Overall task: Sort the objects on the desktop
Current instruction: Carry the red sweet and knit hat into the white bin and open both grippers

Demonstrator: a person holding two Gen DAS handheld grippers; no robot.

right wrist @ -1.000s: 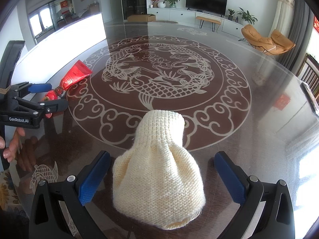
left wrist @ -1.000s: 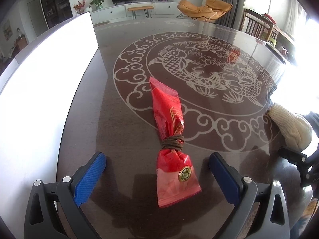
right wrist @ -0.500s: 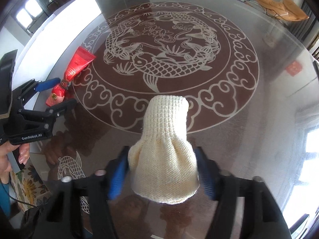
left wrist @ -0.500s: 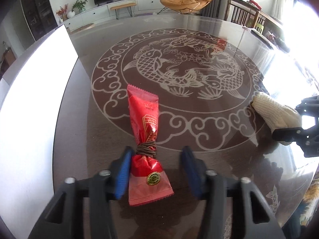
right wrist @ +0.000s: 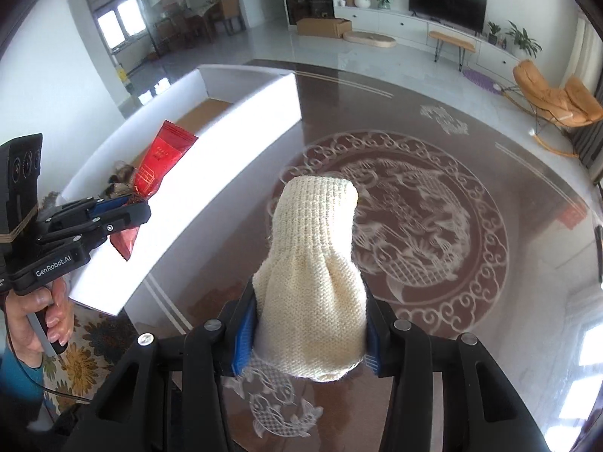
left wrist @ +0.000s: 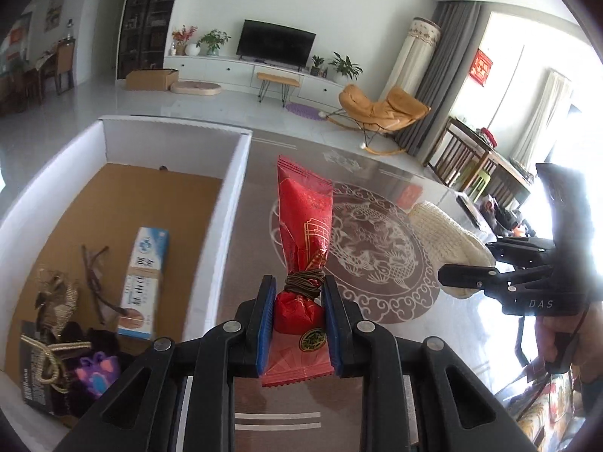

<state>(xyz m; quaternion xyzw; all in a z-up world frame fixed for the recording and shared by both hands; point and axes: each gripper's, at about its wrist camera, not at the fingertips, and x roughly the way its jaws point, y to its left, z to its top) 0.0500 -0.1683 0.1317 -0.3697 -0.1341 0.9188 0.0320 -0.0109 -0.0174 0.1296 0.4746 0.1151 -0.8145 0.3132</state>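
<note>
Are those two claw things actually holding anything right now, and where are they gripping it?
Yes. The left gripper pinches the red packet just below its string-tied waist. The right gripper, jaws closing, holds the cream knitted pouch by its wide lower end.

The red snack packet [left wrist: 305,222] has gold print and a brown cord tied around its narrow waist. It stands nearly upright in the air, above the bench [left wrist: 241,248], beside the white box [left wrist: 230,203]. The cream knitted mitten [right wrist: 312,282] is also lifted, with its cuff pointing away from the camera.
</note>
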